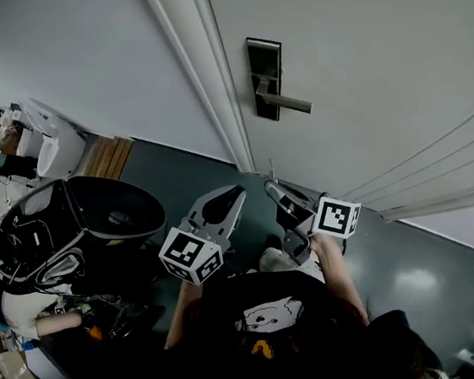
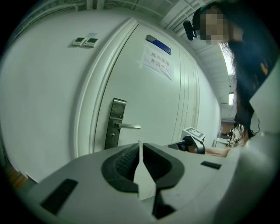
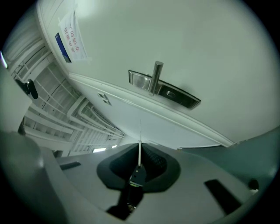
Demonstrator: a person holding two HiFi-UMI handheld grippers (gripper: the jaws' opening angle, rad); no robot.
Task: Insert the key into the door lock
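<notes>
Jaws of the right gripper (image 3: 140, 145) are shut on the key (image 3: 139, 155), and its thin blade points forward to the door lock (image 3: 164, 89), which is well apart on the far side. Those of the left gripper (image 2: 140, 146) are closed on nothing. I judge the key is gripped and roughly aimed, but the approach and the insertion are not yet done.
</notes>
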